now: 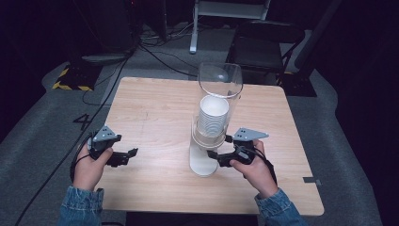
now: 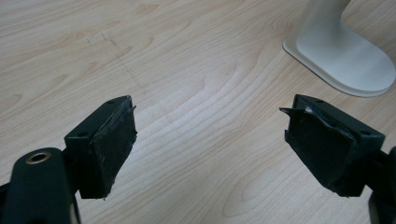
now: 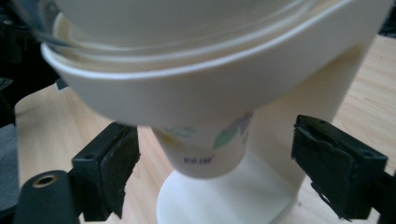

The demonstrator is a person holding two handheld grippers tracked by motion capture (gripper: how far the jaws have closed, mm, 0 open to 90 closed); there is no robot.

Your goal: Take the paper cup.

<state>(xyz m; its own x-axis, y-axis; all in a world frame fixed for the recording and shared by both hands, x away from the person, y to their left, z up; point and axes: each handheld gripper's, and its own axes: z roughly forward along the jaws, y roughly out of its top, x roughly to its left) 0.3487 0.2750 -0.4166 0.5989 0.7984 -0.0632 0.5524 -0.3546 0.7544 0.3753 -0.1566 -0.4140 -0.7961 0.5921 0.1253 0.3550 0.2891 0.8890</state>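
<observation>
Near the middle of the wooden table, a cup dispenser stood upright: a clear tube holding a stack of paper cups, set in a white collar above a white base. In the right gripper view the lowest cup hung out below the collar, printed with a small leaf pattern, its bottom clear of the base.

The right gripper sat at about four o'clock from the dispenser, held in the person's right hand, with its jaws pointing toward nine o'clock at the stand. Its jaws were spread wide, one on each side of the hanging cup and touching nothing; the cup lay between and a little beyond the pads.

The left gripper was at about eight o'clock from the dispenser, well apart from it, in the left hand near the table's front left edge. Its jaws pointed toward three o'clock and stood released, with bare wood between them. In the left gripper view the dispenser's base lay at one o'clock beyond the pads.

A dark chair stood past the table's far edge, and cables ran over the grey floor.
</observation>
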